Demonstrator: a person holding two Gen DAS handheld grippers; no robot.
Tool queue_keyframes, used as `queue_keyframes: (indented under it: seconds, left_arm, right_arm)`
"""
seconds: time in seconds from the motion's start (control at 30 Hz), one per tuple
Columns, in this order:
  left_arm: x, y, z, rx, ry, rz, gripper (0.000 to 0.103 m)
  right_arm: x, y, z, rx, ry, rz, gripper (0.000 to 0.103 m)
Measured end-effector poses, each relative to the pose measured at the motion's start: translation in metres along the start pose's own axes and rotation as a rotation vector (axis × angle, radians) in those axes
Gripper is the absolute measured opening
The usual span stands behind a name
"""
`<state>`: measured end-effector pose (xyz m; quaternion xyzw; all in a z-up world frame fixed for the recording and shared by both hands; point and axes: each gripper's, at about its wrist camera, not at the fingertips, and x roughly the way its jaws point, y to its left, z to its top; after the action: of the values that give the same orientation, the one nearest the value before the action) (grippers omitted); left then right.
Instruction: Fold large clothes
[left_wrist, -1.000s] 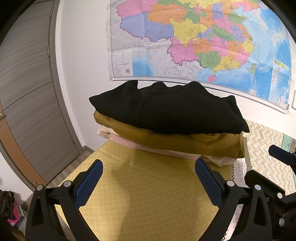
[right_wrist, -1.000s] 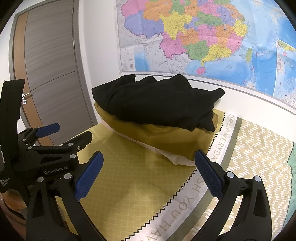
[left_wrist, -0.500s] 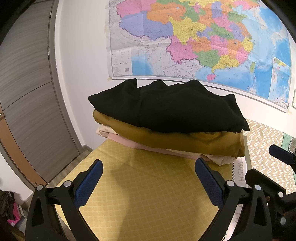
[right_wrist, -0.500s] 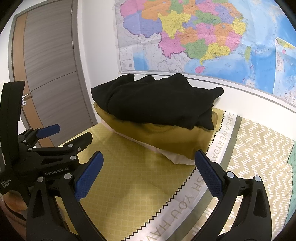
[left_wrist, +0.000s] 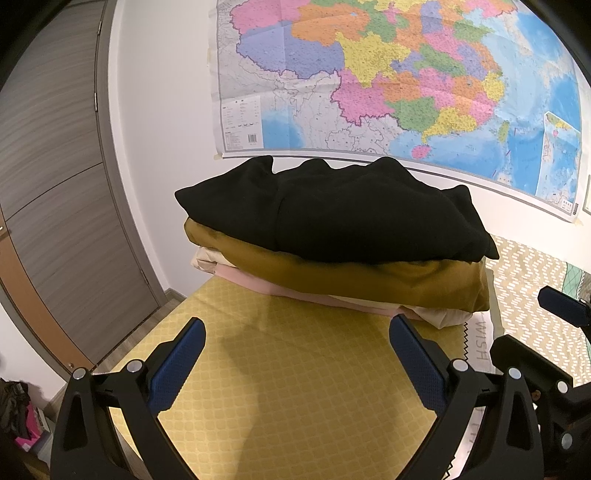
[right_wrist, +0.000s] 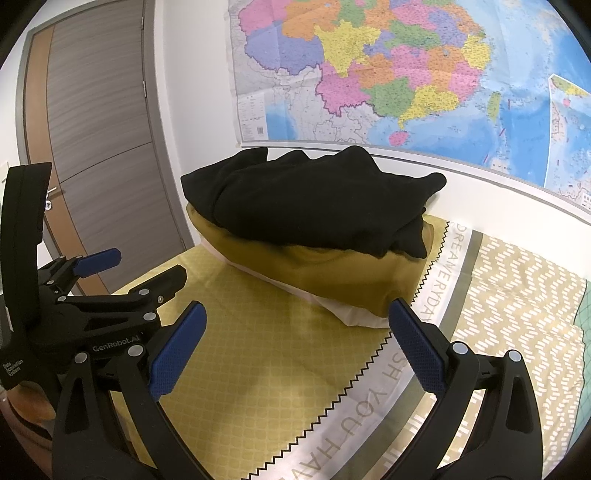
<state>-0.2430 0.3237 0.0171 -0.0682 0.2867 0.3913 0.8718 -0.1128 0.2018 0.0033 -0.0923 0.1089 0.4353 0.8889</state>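
Hovering spread wide and empty over the yellow patterned cloth (left_wrist: 295, 387), the left claw (left_wrist: 297, 328) faces a stack of folded clothes: a black garment (left_wrist: 340, 218) on top, a mustard garment (left_wrist: 369, 277) beneath, pale layers under that. The right claw (right_wrist: 297, 325), equally parted and empty, alone shows the door handle (right_wrist: 50, 194) and the left claw's body beside it; a map (right_wrist: 406, 74) hangs behind.
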Motion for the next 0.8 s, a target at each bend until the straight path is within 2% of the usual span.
queue_keyframes:
  seconds: [0.57, 0.8]
  left_arm:
    - [0.0027, -0.0043, 0.0001, 0.011, 0.001, 0.008, 0.096]
    - [-0.0001, -0.0072, -0.0033, 0.004, -0.013, -0.012, 0.096]
  right_arm:
    - [0.0001, -0.0030, -0.0019, 0.003, 0.003, 0.001, 0.097]
    - [-0.0020, -0.0068, -0.0040, 0.008, 0.004, 0.000, 0.097]
